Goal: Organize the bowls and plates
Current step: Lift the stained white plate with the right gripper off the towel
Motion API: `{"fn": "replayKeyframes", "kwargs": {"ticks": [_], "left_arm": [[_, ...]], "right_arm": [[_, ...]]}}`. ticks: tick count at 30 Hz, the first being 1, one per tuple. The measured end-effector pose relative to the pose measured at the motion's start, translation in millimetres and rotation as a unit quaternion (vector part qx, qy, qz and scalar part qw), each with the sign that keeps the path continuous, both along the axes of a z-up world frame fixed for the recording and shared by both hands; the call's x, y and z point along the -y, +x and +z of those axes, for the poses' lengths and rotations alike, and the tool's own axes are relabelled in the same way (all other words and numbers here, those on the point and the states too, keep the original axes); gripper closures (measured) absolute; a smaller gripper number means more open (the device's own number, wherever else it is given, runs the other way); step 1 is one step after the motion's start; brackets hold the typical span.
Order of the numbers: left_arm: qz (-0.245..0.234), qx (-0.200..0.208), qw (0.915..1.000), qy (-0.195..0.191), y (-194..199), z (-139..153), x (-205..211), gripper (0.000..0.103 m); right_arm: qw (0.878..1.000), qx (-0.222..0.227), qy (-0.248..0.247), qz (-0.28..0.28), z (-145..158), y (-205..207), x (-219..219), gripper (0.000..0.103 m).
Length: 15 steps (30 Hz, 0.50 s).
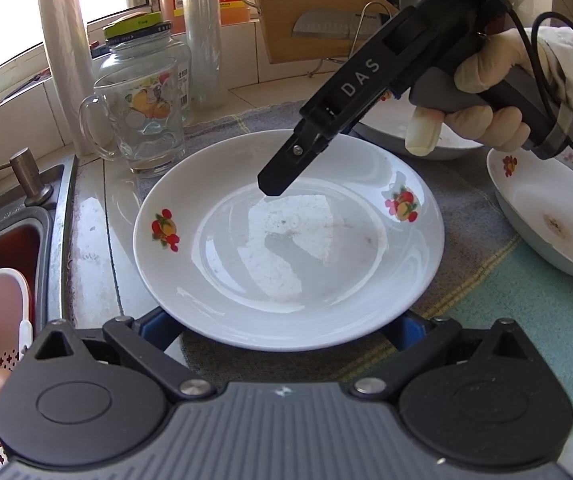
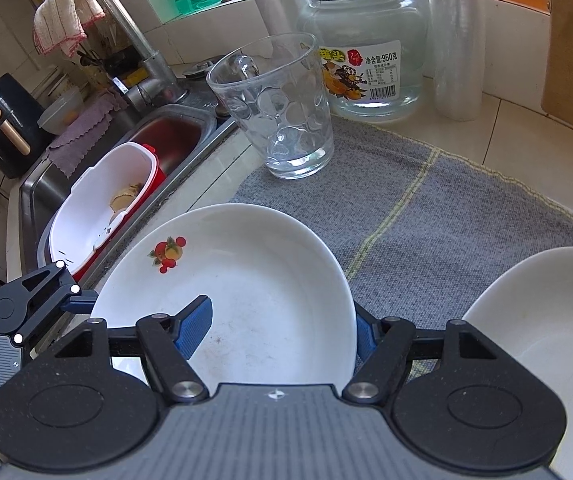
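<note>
A white plate with fruit prints (image 1: 286, 248) lies on the grey mat and also shows in the right wrist view (image 2: 254, 280). My left gripper (image 1: 286, 328) is at its near rim, jaws spread wide, blue pads mostly hidden under the rim. My right gripper (image 1: 272, 188) reaches in over the plate from the upper right. In its own view (image 2: 282, 328) one blue finger (image 2: 194, 326) lies inside the plate and the other outside the rim, open. A second fruit-print bowl (image 1: 542, 216) sits at right. A plain white bowl (image 2: 546, 336) stands beside the plate.
A glass mug (image 1: 142, 120) and a glass jar (image 2: 362, 48) stand behind the plate, with plastic-wrap rolls (image 1: 66, 48). The sink (image 2: 166, 140) with a white and red basket (image 2: 102, 200) lies left. A cutting board and knife (image 1: 326, 24) lean at the back.
</note>
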<state>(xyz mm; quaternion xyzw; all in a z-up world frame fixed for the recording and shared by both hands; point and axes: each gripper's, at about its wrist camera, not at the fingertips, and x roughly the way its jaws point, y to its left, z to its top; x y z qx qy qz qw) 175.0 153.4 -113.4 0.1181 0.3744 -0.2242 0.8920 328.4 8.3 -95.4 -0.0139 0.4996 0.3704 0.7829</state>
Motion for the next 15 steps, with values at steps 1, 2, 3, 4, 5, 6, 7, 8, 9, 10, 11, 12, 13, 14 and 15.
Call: {"fn": "replayKeyframes", "kwargs": {"ticks": [1,2,3,4,5,6,7,8,9,10,11,12,13,14,15], "left_arm": [[0.000,0.001,1.0000,0.000,-0.4,-0.1,-0.6,0.002],[0.000,0.000,1.0000,-0.001,-0.5,-0.1,-1.2,0.002],[0.001,-0.002,1.0000,-0.003,-0.2,-0.1,-1.7,0.002],[0.001,-0.002,1.0000,-0.003,-0.2,-0.3,-1.9,0.002],[0.002,-0.002,1.0000,-0.002,-0.5,-0.4,-1.5,0.002],[0.003,-0.001,1.0000,-0.001,-0.5,-0.4,-0.8,0.002],[0.004,-0.001,1.0000,-0.001,-0.5,-0.4,-0.6,0.002],[0.004,0.000,1.0000,0.000,-0.8,-0.4,0.2,0.002],[0.004,0.001,1.0000,0.002,-1.3,-0.4,0.8,0.001],[0.004,0.003,1.0000,0.001,-2.1,-0.8,0.7,0.001],[0.003,0.004,1.0000,0.001,-3.0,-1.0,0.6,0.001],[0.003,0.005,1.0000,0.001,-4.4,-0.9,0.9,0.001],[0.006,0.009,0.9999,0.003,-6.8,-0.3,1.2,0.001],[0.008,0.009,0.9999,0.003,-8.3,0.1,1.1,0.001],[0.010,0.007,0.9999,0.003,-9.9,0.8,0.6,0.001]], "right_arm": [[1.000,0.003,-0.003,0.003,0.5,-1.0,-1.0,0.027],[1.000,0.005,-0.005,0.006,0.4,-1.7,-1.9,0.027],[1.000,0.004,-0.007,0.007,-0.2,-1.5,-2.7,0.027],[1.000,0.003,-0.008,0.008,-0.7,-1.4,-3.4,0.027],[1.000,0.006,-0.009,0.009,-0.7,-2.0,-4.1,0.026],[1.000,0.008,-0.011,0.011,-0.8,-2.6,-5.1,0.026],[1.000,0.006,-0.009,0.012,-1.2,-3.0,-5.6,0.024],[1.000,0.004,-0.007,0.012,-1.3,-3.5,-6.0,0.020],[1.000,0.006,-0.008,0.013,-1.3,-4.4,-6.9,0.017],[1.000,0.009,-0.012,0.015,-1.2,-5.6,-7.8,0.017],[1.000,0.013,-0.017,0.016,-0.8,-7.0,-8.7,0.016],[1.000,0.017,-0.019,0.017,0.6,-9.4,-8.9,0.014],[0.999,0.020,-0.018,0.018,2.7,-11.9,-8.1,0.013],[0.999,0.023,-0.016,0.018,4.9,-14.2,-7.3,0.009],[0.999,0.031,-0.017,0.018,9.5,-17.5,-6.0,0.007]]}}
